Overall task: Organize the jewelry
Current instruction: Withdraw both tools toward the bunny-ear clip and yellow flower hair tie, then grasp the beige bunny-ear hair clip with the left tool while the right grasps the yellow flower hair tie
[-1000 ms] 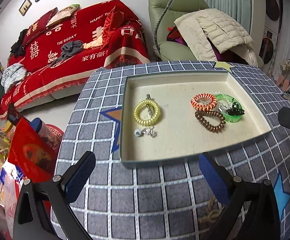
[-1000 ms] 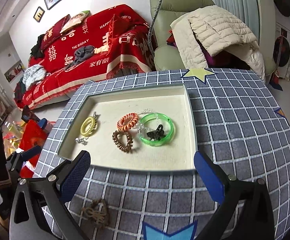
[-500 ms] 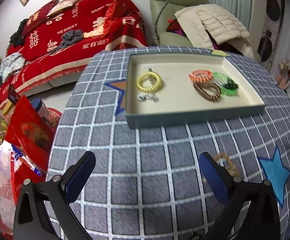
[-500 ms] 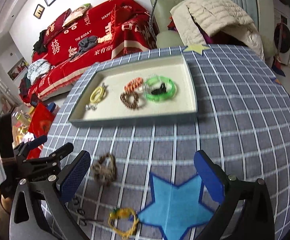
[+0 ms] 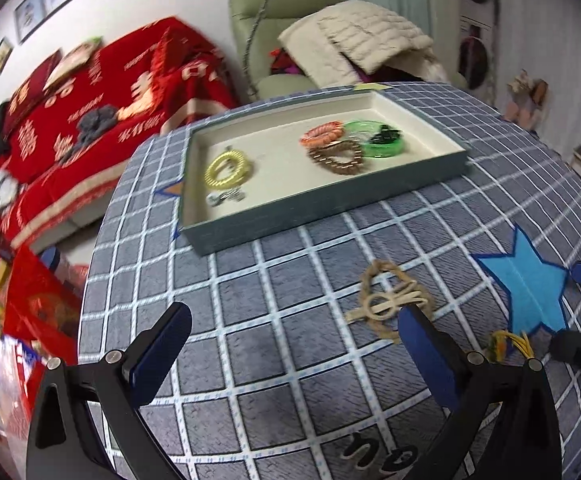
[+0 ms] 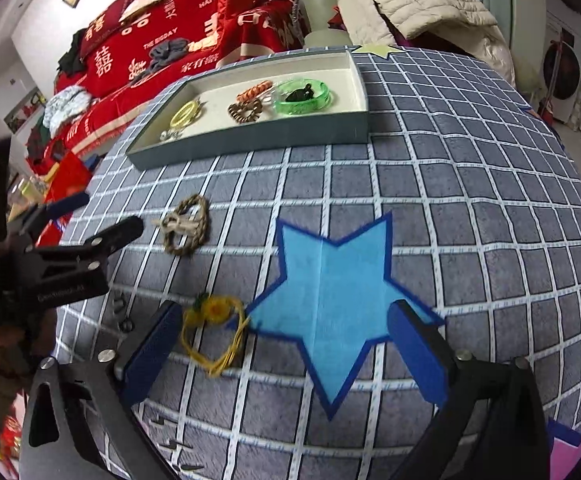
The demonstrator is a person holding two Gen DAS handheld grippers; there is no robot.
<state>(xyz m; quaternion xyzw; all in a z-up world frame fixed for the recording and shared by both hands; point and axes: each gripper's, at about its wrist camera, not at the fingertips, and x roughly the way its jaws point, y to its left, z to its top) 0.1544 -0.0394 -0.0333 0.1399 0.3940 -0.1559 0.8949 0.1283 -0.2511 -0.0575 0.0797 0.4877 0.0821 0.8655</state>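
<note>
A grey-blue tray with a cream floor stands at the far side of the table. It holds a yellow coil, an orange coil, a brown coil, a green bangle and a small silver charm. A tan rope bracelet lies loose on the cloth, just ahead of my left gripper's right finger. A yellow thread bracelet lies beside my right gripper's left finger. My left gripper and right gripper are both open and hold nothing.
The round table wears a grey checked cloth with a blue star patch. Small dark rings and dark hooks lie near the front edge. Behind stand a red-covered sofa and a green armchair with a beige jacket.
Both grippers have drawn back from the tray toward the table's near side, still open. The rope bracelet and the yellow thread bracelet have come into view close to the fingers.
</note>
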